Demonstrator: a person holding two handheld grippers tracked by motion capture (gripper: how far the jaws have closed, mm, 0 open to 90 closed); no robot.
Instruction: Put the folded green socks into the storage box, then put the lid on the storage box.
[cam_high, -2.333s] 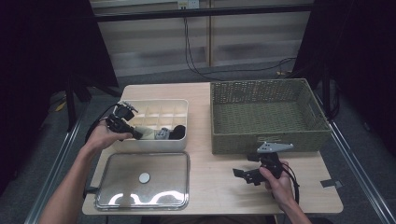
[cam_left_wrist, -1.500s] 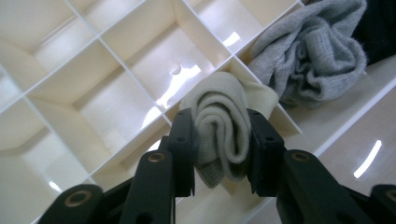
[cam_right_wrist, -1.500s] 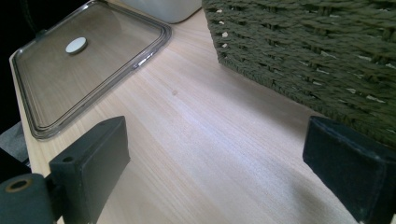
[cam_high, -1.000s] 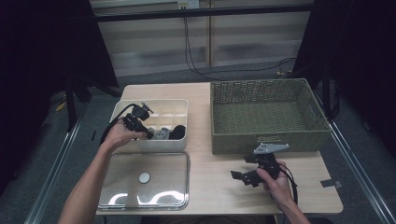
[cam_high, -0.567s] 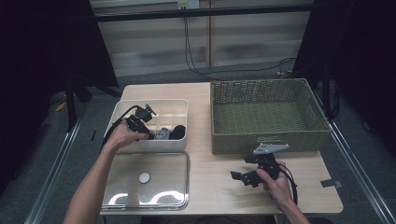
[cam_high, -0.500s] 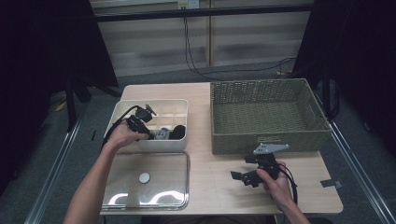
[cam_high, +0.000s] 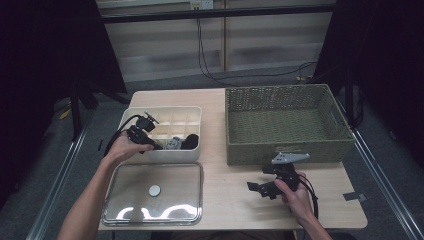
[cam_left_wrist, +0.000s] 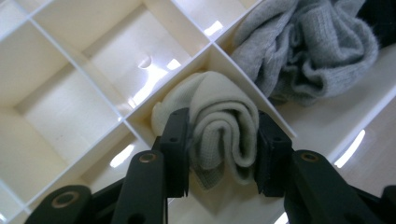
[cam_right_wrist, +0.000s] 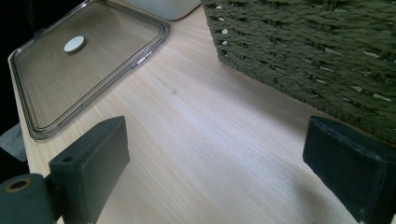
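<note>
- The left gripper view shows what the high view cannot: a rolled cream sock (cam_left_wrist: 219, 126) sits in one compartment of the white divided box (cam_left_wrist: 84, 60), between the two jaws of the left tool (cam_left_wrist: 224, 149). The jaws have just been opening, and whether the pads still press on the roll I cannot tell.
- Beside it in that view, a grey sock (cam_left_wrist: 308, 51) is bunched in the next compartment; something dark shows at the top right corner, cut off.
- From the high view, the left tool (cam_high: 150, 142) is over the box's near left part, and the cream sock is hidden under hand and tool — only grey and dark bundles are visible.
- The right gripper view shows the right tool (cam_right_wrist: 224, 172) with jaws wide apart, nothing between them, just above the wooden surface (cam_right_wrist: 210, 140), the clear lid (cam_right_wrist: 88, 60) to one side and the woven basket (cam_right_wrist: 317, 51) to the other.
- The high view places the right tool (cam_high: 267, 187) in front of the basket, well apart from the box.
</note>
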